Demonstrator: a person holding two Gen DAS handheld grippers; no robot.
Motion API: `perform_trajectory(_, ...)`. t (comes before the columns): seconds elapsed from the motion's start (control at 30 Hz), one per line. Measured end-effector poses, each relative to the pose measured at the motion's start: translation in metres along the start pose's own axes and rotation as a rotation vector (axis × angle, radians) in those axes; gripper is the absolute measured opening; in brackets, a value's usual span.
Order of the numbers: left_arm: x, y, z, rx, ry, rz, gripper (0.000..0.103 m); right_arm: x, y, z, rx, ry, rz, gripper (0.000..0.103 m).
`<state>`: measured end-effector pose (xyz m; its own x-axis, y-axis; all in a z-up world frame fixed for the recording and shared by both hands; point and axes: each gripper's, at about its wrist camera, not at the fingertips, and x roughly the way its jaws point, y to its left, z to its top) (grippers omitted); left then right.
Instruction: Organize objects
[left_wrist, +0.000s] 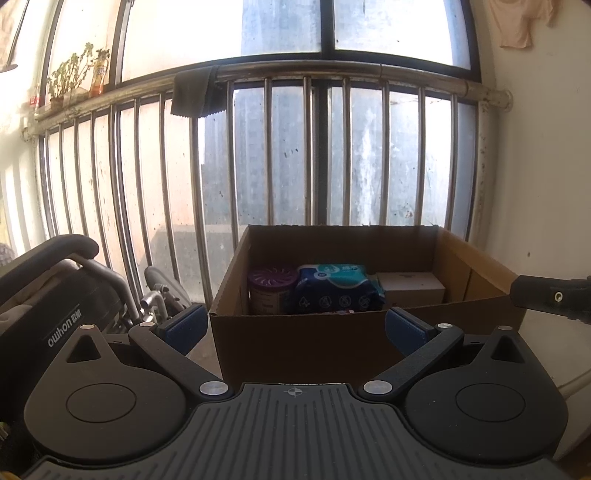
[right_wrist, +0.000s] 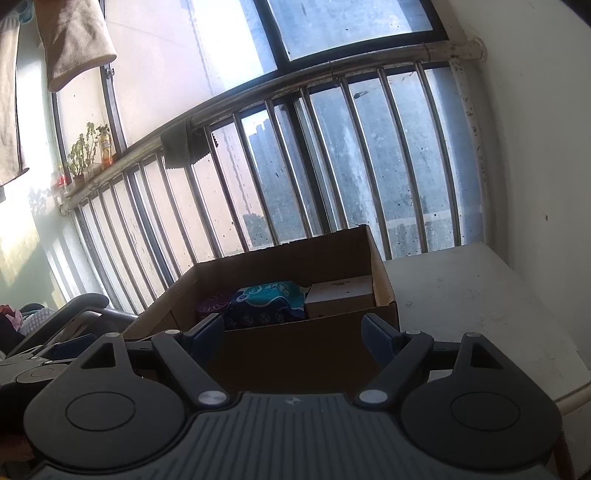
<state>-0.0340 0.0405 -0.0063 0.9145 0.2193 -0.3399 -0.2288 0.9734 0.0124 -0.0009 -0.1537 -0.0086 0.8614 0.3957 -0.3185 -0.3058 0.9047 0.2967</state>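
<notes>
Railed balcony windows (left_wrist: 295, 155) fill the background, with a dark cloth (left_wrist: 194, 94) draped over the top rail. At frame centre sits an open cardboard box (left_wrist: 332, 339) holding a purple-lidded jar (left_wrist: 271, 286), a blue tissue pack (left_wrist: 338, 288) and a small carton (left_wrist: 412, 290) side by side. Left tool (left_wrist: 295, 326) and right tool (right_wrist: 293, 332) both stand wide apart, empty, just short of the box.

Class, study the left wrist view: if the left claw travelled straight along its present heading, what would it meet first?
Most likely the near wall of the open brown cardboard box, which lies between the left claw's open fingers; depth is uncertain.
</notes>
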Motion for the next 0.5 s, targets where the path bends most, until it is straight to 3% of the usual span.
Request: perform_trajectory(0.5, -0.0013, -0.0013, 0.0004, 0.003, -0.005, -0.002, 0.103, -0.0025, -0.0016, 0.0010, 0.004, -0.006, -0.002, 0.084)
